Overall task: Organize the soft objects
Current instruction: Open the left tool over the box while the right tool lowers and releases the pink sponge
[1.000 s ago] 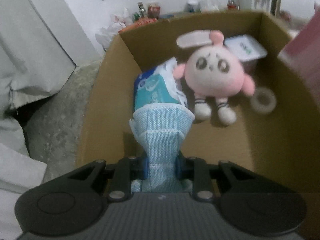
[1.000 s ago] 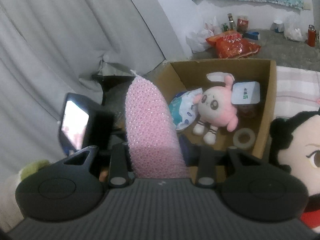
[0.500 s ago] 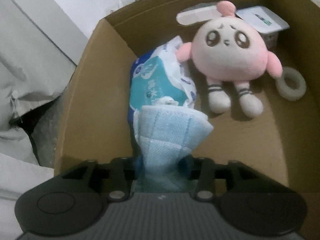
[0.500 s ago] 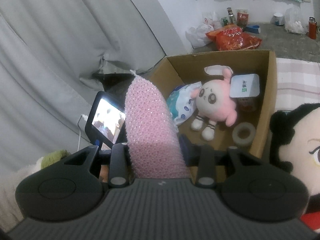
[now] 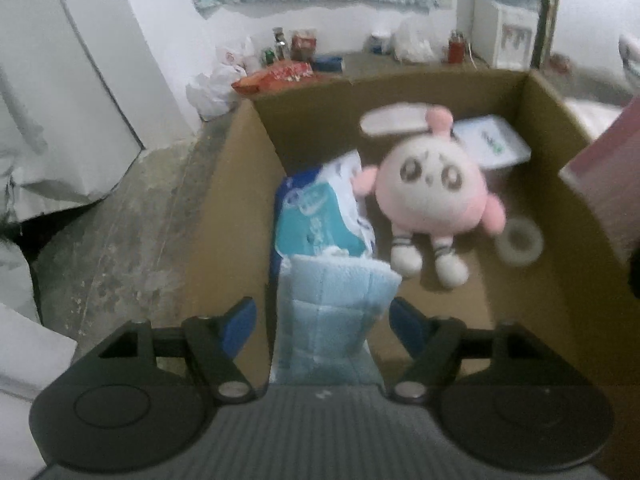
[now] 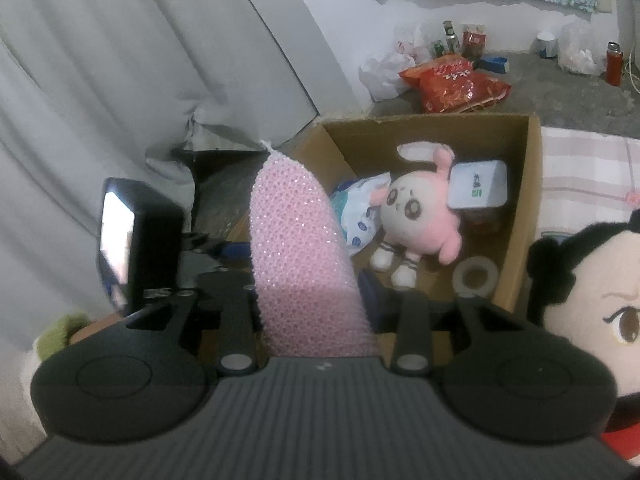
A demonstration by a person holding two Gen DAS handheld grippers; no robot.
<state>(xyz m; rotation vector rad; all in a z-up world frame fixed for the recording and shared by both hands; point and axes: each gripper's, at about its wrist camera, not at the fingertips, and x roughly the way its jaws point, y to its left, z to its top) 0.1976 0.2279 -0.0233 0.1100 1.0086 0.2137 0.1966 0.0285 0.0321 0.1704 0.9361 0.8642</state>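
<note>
The left tongs (image 5: 322,320) are standing spread over the near left part of a cardboard box (image 5: 224,208), their jaws having just been opening; a light blue cloth (image 5: 332,312) is sitting between the blue pads (image 5: 240,322), with a gap showing on either side, so nothing is pinching it. The cloth is lying inside the box with its far edge leaning against a blue and white tissue pack (image 5: 320,216), which is resting against the box's left wall. To the right of the pack a pink and white plush toy (image 5: 432,196) is lying face up in the middle of the box, one arm touching the pack. Behind the toy a white lidded container (image 5: 492,144) is sitting in the far right corner, and a roll of clear tape (image 5: 520,240) is lying just right of the toy's feet. In the right wrist view, the right tongs (image 6: 308,288) are pinching a pink mesh sponge (image 6: 300,248), which is sticking up and forward between the pads, near the box's near left corner. The left tongs' black body with a lit screen (image 6: 116,236) is showing at the left of that view. At the far right, outside the box, a large plush doll with black hair (image 6: 588,292) is lying on a pink checked bedspread (image 6: 580,168).
</note>
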